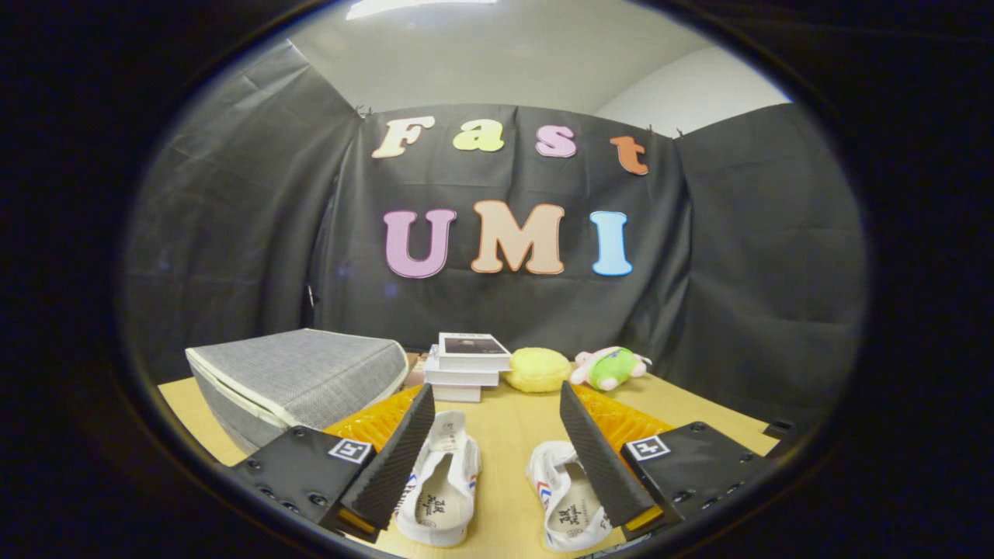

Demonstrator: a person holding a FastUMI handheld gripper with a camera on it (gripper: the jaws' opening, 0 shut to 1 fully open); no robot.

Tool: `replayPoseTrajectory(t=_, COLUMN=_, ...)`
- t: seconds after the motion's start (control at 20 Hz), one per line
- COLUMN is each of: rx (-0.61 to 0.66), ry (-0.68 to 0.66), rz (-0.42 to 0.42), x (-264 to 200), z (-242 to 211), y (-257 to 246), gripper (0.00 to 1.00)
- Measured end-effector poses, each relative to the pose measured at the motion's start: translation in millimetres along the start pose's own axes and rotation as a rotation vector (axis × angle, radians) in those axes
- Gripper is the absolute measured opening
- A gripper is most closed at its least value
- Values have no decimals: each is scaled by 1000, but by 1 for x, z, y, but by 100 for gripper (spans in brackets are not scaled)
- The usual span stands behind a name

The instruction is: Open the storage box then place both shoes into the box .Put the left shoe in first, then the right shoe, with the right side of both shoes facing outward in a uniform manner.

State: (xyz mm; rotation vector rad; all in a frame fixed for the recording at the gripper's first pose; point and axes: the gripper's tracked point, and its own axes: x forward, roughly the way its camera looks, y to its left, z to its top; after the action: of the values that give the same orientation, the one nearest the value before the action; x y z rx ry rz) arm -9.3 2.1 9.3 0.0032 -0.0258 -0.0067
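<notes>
— On the wooden table (pixel 512 435), how much room is there?
— A bare strip runs forward between the fingers toward a stack of books (pixel 466 366); a yellow plush (pixel 537 369) and a green-and-pink plush toy (pixel 609 367) lie beside it near the table's far edge, with the black cloth wall behind.
— And the storage box (pixel 299 384)?
— Grey fabric, lid down, ahead and left of the left finger, near the table's left edge.
— The shoes?
— Two white ones, toes pointing away: the left shoe (pixel 439 489) just inside the left finger, the right shoe (pixel 563 501) partly under the right finger.
— The gripper (pixel 497 450)?
— Level, low over the table — fingers spread wide, holding nothing.
</notes>
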Motion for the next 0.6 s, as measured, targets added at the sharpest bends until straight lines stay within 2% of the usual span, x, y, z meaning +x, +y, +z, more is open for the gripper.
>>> replayPoseTrajectory(t=0.2, rx=68, ry=-22, rz=9, x=0, z=7, y=5, gripper=100)
replayPoseTrajectory(t=0.4, rx=235, ry=-40, rz=33, x=5, z=12, y=13, gripper=100)
replayPoseTrajectory(t=0.6, rx=334, ry=-27, rz=31, x=15, z=9, y=20, gripper=100)
